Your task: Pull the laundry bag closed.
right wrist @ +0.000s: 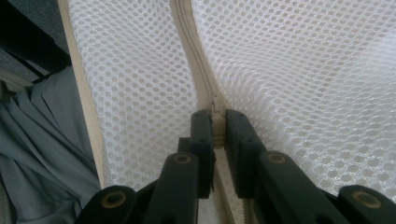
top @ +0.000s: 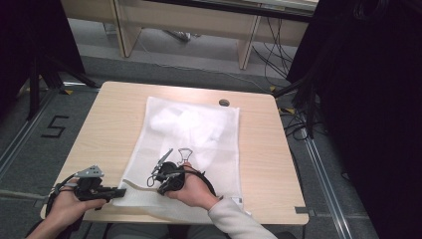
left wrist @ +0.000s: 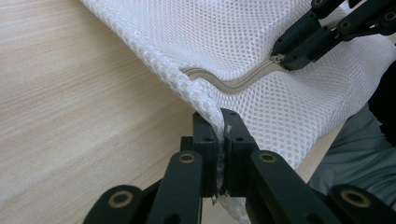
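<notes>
Fingers (left wrist: 205,140) of left gripper (left wrist: 219,135) clamped on mesh bag (left wrist: 261,42) corner, right gripper (right wrist: 215,128) seemingly on zipper pull (right wrist: 215,108).

Mesh bag (top: 199,134) on table (top: 107,124), centre.

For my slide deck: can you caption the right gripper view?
Right hand-held gripper pinching the zipper pull of a white mesh laundry bag.

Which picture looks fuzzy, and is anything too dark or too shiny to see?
High view: a bit soft, dark at both sides, and the mesh bag glares white. Left gripper view: the bag is sharp, the near black jaws blur. Right gripper view: the zipper is crisp, its bottom edge fuzzy.
</notes>
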`<action>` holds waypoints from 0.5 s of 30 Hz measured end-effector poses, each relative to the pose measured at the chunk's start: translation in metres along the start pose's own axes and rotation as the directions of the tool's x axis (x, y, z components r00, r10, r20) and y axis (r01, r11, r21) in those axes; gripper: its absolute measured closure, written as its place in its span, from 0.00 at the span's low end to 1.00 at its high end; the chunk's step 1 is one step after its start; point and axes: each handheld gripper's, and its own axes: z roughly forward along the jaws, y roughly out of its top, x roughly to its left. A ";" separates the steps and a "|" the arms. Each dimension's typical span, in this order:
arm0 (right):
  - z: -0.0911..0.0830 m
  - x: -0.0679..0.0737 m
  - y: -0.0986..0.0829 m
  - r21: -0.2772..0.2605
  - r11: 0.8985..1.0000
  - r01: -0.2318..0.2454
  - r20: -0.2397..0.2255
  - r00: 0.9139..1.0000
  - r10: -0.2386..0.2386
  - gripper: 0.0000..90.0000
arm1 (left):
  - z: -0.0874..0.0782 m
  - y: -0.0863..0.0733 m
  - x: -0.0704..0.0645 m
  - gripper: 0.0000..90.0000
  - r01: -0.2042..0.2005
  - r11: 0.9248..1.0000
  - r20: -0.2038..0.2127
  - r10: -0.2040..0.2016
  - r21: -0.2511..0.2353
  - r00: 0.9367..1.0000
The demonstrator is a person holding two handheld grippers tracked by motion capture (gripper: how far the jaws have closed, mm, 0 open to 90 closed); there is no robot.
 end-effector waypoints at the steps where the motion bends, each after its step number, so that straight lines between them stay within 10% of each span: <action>1: 0.000 -0.001 0.000 -0.001 1.000 0.003 -0.002 1.000 -0.003 0.91 | 0.000 0.000 0.000 0.95 0.001 1.000 0.001 -0.001 0.000 1.000; 15: -0.004 -0.002 -0.004 0.010 1.000 0.010 -0.002 1.000 -0.010 0.91 | 0.000 0.000 0.000 0.95 0.004 1.000 0.010 -0.004 0.006 1.000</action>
